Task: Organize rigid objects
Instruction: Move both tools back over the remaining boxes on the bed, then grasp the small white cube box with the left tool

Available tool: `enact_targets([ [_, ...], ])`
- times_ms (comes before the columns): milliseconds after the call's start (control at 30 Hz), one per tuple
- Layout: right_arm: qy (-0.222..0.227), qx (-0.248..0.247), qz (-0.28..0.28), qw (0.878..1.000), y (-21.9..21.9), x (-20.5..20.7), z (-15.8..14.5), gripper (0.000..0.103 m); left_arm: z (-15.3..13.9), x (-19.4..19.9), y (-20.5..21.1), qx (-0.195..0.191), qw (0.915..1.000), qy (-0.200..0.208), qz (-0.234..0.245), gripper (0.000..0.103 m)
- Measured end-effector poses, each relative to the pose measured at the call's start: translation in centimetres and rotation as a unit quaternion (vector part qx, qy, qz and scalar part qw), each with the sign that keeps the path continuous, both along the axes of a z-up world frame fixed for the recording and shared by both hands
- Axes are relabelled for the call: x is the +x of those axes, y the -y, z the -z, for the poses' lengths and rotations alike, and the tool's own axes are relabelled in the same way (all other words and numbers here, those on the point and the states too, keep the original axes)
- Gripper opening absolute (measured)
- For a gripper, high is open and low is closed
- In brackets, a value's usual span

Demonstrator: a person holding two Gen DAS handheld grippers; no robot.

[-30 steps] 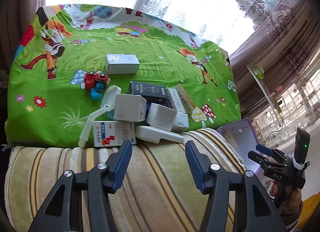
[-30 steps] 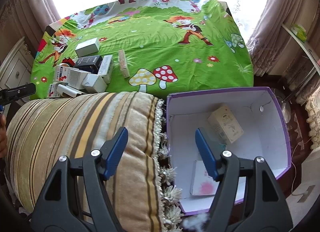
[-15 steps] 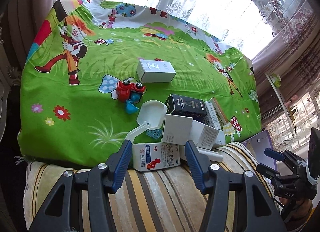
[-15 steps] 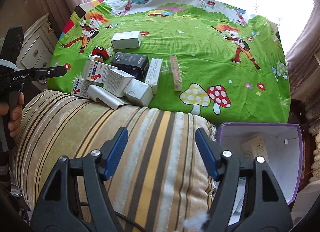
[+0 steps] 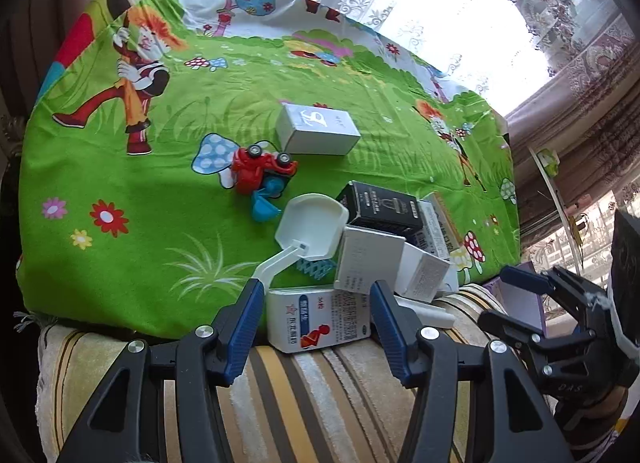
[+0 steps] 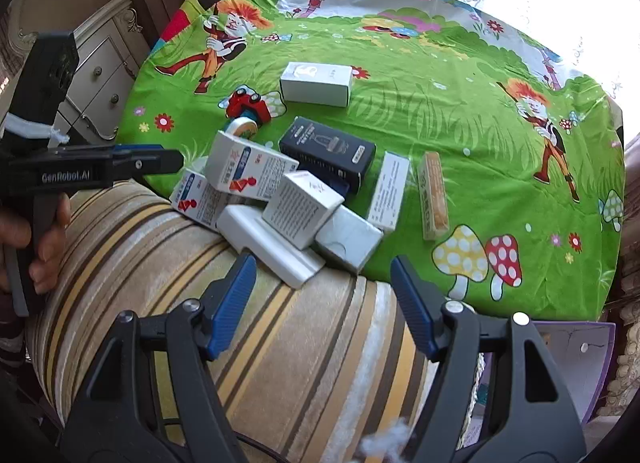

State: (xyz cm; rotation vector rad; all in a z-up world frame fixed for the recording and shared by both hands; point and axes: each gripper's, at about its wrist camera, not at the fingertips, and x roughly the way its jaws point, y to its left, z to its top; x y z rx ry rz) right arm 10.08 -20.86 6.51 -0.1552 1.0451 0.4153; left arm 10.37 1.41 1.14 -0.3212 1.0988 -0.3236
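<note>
A pile of small boxes lies at the near edge of the green cartoon cloth (image 5: 132,223). My left gripper (image 5: 316,305) is open, and a white medicine box with a red figure (image 5: 320,321) lies between its fingertips, untouched. Behind it are a white scoop (image 5: 308,231), a black box (image 5: 380,207), a red toy car (image 5: 260,171) and a lone white box (image 5: 316,131). My right gripper (image 6: 322,283) is open and empty over the striped cushion (image 6: 280,343), just short of a flat white piece (image 6: 272,241) and a small white box (image 6: 348,239).
A tan block (image 6: 432,195) and a narrow white box (image 6: 390,191) lie right of the pile. A tape roll (image 6: 242,129) sits by the toy car (image 6: 246,103). The purple storage box (image 6: 568,343) stands low at the right. A white dresser (image 6: 100,75) is at the left.
My right gripper swung left, away from the purple box to the pile of boxes. My left gripper closed in on the pile, bringing the red-figure medicine box between its fingertips. Neither opening changed.
</note>
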Motion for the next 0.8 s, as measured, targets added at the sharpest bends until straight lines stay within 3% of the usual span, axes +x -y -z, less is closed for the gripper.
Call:
enact_targets([
  [367,-0.016,0.037,-0.011,0.999,-1.4,6.6,-2.2,0.073,0.2,1.0,3.2,-0.013,0.9988,-0.004,0.047,0.056],
  [733,-0.029,0.024,-0.032,0.999,-4.0,10.6,-1.6,0.077,1.7,2.8,4.5,-0.009,0.9980,-0.017,0.060,0.056],
  [800,-0.030,0.022,-0.034,0.999,-4.5,10.8,-1.2,0.077,2.0,2.8,4.2,-0.019,0.9978,-0.021,0.060,0.042],
])
